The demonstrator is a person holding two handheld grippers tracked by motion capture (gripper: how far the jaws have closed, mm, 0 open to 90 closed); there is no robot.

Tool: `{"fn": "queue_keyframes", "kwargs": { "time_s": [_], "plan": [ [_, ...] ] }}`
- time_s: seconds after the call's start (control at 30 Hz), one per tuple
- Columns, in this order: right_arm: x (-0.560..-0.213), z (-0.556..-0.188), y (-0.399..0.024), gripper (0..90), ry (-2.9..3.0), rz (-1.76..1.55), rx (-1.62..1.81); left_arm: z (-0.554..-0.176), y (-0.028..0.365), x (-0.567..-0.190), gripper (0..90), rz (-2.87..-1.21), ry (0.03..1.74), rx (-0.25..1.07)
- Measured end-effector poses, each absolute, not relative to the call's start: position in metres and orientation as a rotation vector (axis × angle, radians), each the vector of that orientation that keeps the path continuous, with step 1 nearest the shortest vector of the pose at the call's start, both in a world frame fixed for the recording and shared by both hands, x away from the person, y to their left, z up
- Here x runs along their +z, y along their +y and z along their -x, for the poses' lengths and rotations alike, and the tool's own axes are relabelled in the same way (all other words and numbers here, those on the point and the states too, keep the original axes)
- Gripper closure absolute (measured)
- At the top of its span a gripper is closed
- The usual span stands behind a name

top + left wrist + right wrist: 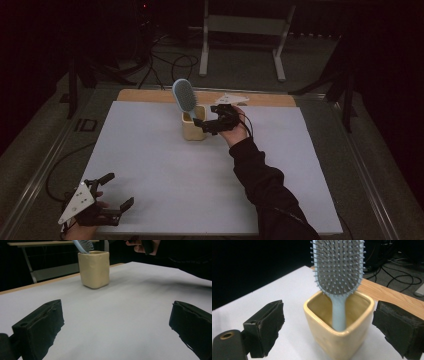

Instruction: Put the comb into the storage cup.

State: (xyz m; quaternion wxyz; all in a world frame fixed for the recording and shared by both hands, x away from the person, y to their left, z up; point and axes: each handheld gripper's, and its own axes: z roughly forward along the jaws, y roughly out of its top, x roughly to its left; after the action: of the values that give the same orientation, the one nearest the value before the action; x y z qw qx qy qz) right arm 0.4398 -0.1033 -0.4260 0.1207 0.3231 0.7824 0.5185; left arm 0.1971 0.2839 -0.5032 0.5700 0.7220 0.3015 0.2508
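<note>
The hairbrush (184, 96) stands handle-down in the yellow cup (193, 128) at the far middle of the white mat (165, 170), head up, tilted slightly left. The right gripper (204, 124) sits just right of the cup, jaws wide and empty; the left gripper (116, 191), near-left, is likewise spread and holds nothing.

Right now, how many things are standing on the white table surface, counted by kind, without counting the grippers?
Hairbrush, light blue, standing handle-down in the cup: 1
Cup, yellow, square: 1
Total: 2
</note>
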Motion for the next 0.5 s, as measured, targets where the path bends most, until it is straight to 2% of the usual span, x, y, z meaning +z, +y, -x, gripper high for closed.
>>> {"fn": "queue_keyframes", "kwargs": {
  "time_s": [0.5],
  "plan": [
    [-0.420, -0.423, -0.139, 9.1, 2.279, -0.948, 1.492, -0.197, 0.284, -0.503, 0.0, -1.695, 0.709, 0.592]
  ]
}}
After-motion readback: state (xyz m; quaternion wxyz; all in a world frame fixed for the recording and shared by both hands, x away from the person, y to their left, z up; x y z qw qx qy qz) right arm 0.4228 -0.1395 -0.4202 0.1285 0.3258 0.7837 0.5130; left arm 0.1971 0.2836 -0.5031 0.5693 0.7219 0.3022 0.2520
